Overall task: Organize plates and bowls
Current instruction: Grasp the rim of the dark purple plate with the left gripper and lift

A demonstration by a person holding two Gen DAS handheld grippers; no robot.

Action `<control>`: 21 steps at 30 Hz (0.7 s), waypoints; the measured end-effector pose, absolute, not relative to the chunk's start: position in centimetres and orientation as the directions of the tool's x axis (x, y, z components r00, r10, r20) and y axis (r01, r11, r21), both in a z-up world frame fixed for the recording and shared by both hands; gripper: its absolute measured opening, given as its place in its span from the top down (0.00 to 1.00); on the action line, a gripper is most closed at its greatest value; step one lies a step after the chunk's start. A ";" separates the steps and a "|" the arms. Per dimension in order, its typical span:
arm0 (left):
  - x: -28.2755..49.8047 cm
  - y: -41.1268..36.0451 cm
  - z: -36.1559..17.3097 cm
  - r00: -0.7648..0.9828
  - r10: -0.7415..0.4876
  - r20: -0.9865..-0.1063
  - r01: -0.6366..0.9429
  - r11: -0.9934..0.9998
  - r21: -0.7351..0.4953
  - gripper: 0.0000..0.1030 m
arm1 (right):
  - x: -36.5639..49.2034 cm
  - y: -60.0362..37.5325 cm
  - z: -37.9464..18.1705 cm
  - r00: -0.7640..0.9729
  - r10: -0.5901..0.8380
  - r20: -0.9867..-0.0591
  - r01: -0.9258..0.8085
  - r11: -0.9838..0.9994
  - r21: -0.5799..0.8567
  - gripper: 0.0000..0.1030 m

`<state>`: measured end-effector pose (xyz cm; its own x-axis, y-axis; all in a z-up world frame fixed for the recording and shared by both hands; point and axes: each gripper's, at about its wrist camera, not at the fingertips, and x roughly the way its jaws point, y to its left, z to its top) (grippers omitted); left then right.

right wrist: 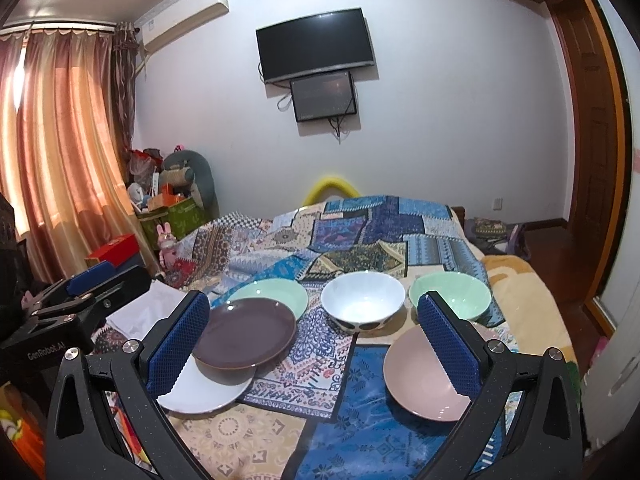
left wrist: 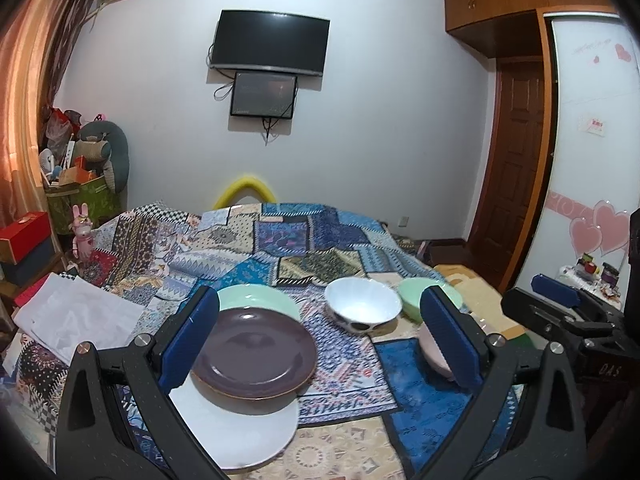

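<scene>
On the patchwork bedspread a dark purple plate overlaps a white plate in front and a mint green plate behind. To the right stand a white bowl with black spots, a mint green bowl and a pink bowl. My left gripper is open above the plates, holding nothing. My right gripper is open over the cloth between the plates and the pink bowl. The right gripper's body appears at the left wrist view's right edge.
The bed fills the middle of the room. Folded white cloth lies at its left edge. Boxes and toys crowd the left corner by the curtain. A door and wardrobe stand at the right.
</scene>
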<state>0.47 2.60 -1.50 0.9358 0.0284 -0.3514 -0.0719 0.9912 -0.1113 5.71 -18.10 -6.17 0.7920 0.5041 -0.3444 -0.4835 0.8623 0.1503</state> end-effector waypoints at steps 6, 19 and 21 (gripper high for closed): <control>2.6 5.6 -4.2 0.891 0.021 -0.454 -0.087 0.988 -0.126 0.01 | 7.4 -16.7 -8.0 0.753 0.510 -0.416 -0.491 0.856 0.159 0.00; 8.3 14.8 -11.0 0.769 0.027 -0.638 -0.179 0.968 -0.175 0.24 | 12.0 -11.3 -13.5 0.603 0.517 -0.607 -0.516 0.833 0.197 0.00; 9.5 16.4 -12.2 0.743 0.010 -0.669 -0.190 0.962 -0.196 0.32 | 12.6 -10.5 -14.0 0.587 0.514 -0.625 -0.520 0.832 0.195 0.01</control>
